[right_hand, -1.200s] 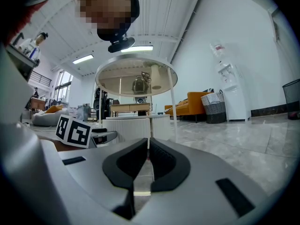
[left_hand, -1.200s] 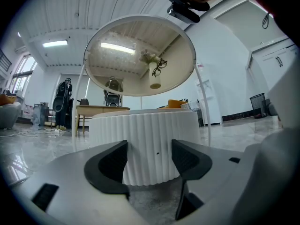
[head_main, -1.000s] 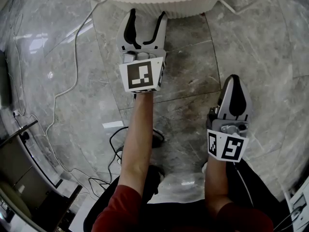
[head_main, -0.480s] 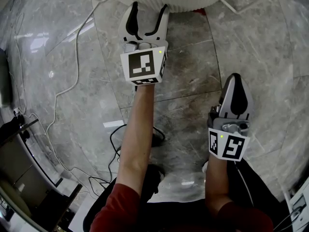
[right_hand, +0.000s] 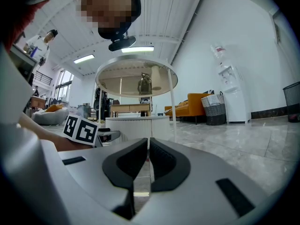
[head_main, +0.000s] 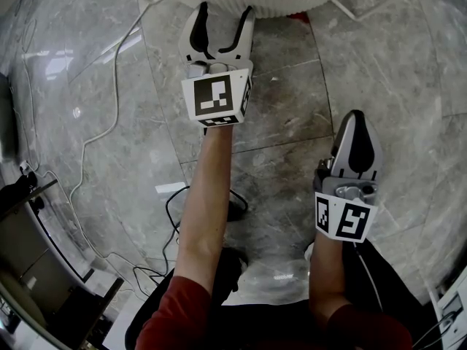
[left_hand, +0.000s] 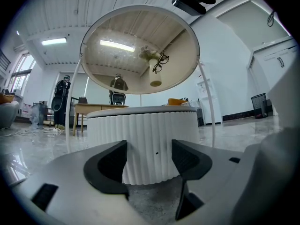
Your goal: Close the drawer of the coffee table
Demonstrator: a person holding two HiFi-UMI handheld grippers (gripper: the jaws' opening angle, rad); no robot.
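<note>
Drawer closing is at the approach: left gripper (head_main: 224, 14), jaws wide and empty, sits just before the ribbed white base (left_hand: 145, 125) of the coffee table (left_hand: 140, 41), where the drawer should be. Right gripper (head_main: 355, 122), jaws together, hangs behind. Next probably needs a straight push.

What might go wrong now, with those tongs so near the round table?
The open left tongs face the white ribbed round table base; an off-centre push might slide the whole table across the glossy grey marble floor instead. The black cable looping by the person's feet could trip them.
</note>
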